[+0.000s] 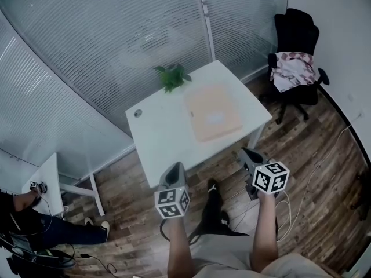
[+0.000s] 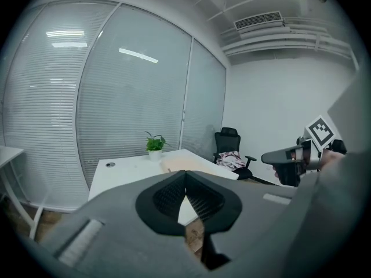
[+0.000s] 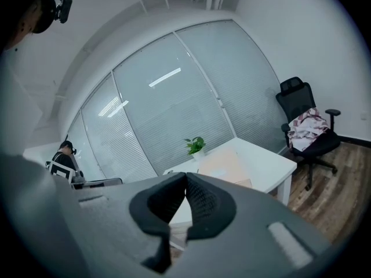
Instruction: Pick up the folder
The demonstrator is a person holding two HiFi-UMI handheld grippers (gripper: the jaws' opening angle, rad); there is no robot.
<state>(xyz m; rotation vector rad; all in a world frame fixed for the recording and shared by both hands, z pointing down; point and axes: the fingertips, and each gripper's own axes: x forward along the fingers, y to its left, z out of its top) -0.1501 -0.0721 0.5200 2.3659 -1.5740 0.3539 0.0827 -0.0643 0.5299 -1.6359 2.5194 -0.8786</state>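
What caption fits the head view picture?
Left gripper and right gripper, both shut, face a white table holding a folder and plant.

A white rectangular table (image 1: 162, 138) is seen standing on a wood-plank floor (image 1: 324, 172), close to a wall of blinds. A pale orange folder (image 1: 213, 112) is laid flat on the right half of the tabletop, reaching near the front edge. A small potted plant (image 1: 172, 77) is placed at the far edge, just beside the folder's far corner. A round cable grommet (image 1: 138, 113) is set near the left corner.
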